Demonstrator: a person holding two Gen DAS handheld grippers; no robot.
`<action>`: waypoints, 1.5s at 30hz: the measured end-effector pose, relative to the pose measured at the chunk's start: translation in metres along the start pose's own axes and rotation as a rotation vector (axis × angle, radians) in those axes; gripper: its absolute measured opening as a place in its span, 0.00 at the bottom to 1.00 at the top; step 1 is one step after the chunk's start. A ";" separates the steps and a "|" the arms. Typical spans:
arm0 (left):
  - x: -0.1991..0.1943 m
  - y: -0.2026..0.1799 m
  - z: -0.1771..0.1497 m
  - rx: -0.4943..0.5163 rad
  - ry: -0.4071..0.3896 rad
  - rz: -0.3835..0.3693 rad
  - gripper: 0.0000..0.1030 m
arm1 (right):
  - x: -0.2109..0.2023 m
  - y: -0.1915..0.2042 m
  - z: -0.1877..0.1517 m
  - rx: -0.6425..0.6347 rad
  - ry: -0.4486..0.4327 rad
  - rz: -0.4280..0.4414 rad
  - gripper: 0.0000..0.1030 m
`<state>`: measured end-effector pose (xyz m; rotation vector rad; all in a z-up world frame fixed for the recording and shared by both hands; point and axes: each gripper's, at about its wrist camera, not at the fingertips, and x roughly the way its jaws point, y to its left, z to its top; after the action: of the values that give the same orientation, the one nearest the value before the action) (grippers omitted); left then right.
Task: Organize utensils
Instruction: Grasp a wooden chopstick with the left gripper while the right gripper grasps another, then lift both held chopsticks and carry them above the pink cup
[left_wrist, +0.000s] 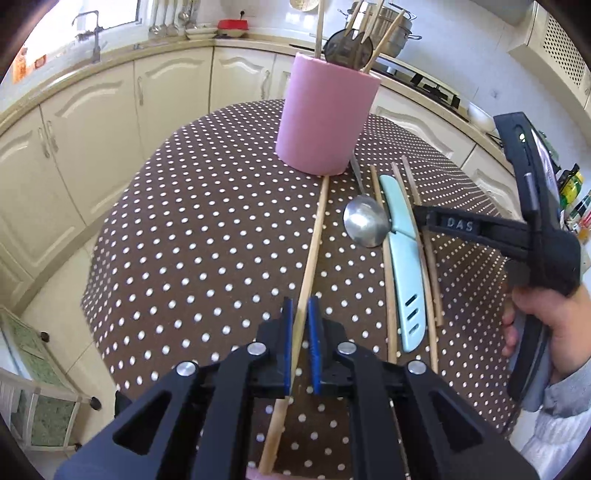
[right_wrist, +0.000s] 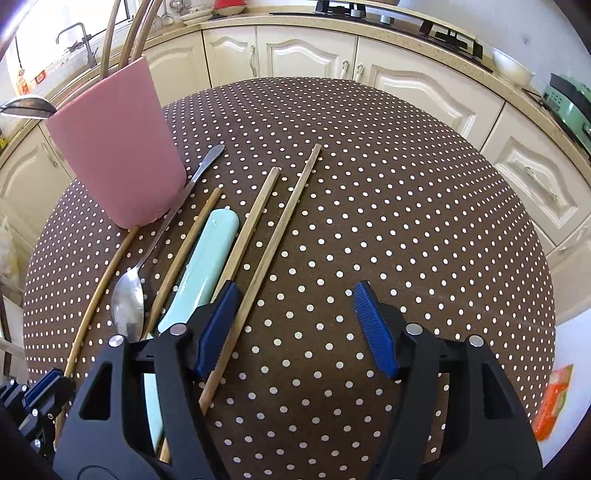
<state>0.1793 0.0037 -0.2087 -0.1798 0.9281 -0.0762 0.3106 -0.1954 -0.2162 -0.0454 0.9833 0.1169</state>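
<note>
One chopstick was pinched in the left claw; the right claw was spread. A knock against the pink holder was risked.

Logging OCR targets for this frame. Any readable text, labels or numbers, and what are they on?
"DAS": raised letters on the black arm of the right gripper, seen from the left wrist view.
Red and orange tags on the wall by the faucet: too blurred to read.
Bottles at the right edge: labels too small to read.
Nothing legible on the pink holder or the utensils.
</note>
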 end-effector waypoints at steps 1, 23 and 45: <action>-0.001 0.001 -0.001 -0.005 -0.003 0.005 0.07 | -0.001 0.000 0.000 0.000 -0.003 -0.002 0.46; 0.035 0.010 0.051 -0.049 0.008 -0.019 0.07 | -0.004 -0.017 0.001 0.028 0.017 0.027 0.28; 0.016 0.024 0.063 -0.095 -0.103 -0.112 0.05 | 0.005 -0.043 0.025 0.091 -0.008 0.147 0.06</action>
<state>0.2392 0.0330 -0.1893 -0.3207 0.8192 -0.1255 0.3393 -0.2357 -0.2069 0.1106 0.9827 0.2071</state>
